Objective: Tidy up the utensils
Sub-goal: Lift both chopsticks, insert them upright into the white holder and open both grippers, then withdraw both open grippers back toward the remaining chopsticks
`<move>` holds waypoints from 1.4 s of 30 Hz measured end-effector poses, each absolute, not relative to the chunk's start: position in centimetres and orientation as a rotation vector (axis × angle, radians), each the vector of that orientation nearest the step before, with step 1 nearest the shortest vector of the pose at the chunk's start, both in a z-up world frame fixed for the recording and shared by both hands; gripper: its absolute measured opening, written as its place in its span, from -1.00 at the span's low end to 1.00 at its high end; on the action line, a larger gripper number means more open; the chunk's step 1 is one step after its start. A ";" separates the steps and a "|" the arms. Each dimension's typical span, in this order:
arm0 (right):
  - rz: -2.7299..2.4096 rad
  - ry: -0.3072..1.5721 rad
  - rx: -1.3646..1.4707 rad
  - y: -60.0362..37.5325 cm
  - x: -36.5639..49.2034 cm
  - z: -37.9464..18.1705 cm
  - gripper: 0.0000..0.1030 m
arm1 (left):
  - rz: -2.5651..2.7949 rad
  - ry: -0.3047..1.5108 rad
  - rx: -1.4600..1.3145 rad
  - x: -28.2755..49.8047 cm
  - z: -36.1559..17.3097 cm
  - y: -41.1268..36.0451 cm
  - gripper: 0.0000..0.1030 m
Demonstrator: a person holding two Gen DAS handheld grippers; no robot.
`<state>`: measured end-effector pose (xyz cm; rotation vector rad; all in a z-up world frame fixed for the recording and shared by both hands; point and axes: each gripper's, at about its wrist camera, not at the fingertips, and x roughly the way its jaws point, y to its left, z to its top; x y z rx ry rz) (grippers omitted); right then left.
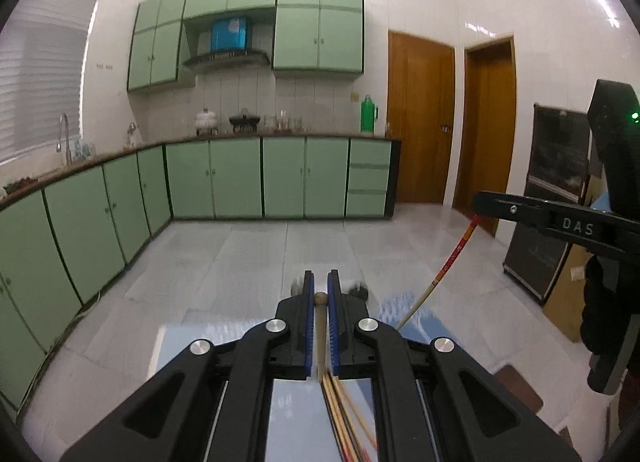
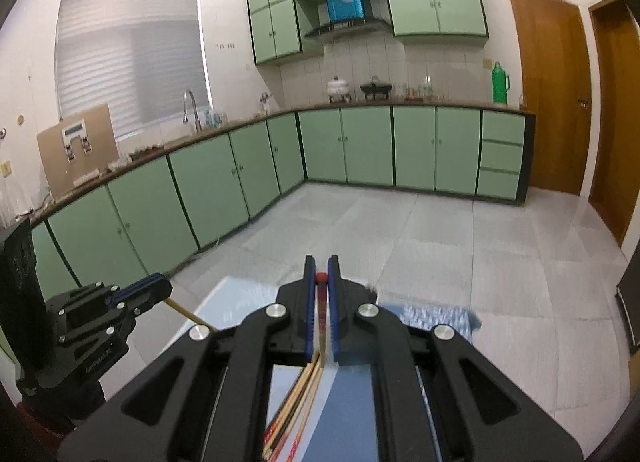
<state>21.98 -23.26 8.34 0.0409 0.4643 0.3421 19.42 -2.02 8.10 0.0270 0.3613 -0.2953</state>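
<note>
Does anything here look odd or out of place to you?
Nothing is spilled or broken. The odd part: each gripper pinches one chopstick in mid-air, the left gripper a plain wooden chopstick, the right gripper a red-tipped chopstick, above a loose bundle of chopsticks.

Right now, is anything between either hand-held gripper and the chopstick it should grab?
Nothing: both already grip one. The left hand-held gripper is shut on a plain wooden chopstick, the right hand-held gripper on a red-tipped chopstick.

A green thermos (image 2: pixel 500 82) stands near the right end of the counter (image 2: pixel 440 105); a white pot (image 2: pixel 339 88) and a dark wok (image 2: pixel 376 89) stand near its middle.
</note>
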 end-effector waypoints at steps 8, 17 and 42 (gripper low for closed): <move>0.296 0.394 0.003 -22.9 26.4 11.5 -0.90 | -0.284 0.236 -0.006 23.5 12.2 -2.8 -0.88; 0.270 0.454 -0.007 -21.8 32.3 7.3 -0.90 | -0.278 0.320 -0.024 30.3 7.4 -4.0 -0.88; 0.218 0.520 0.033 -25.1 24.3 0.9 0.33 | -0.221 0.476 -0.053 23.4 1.2 0.2 0.09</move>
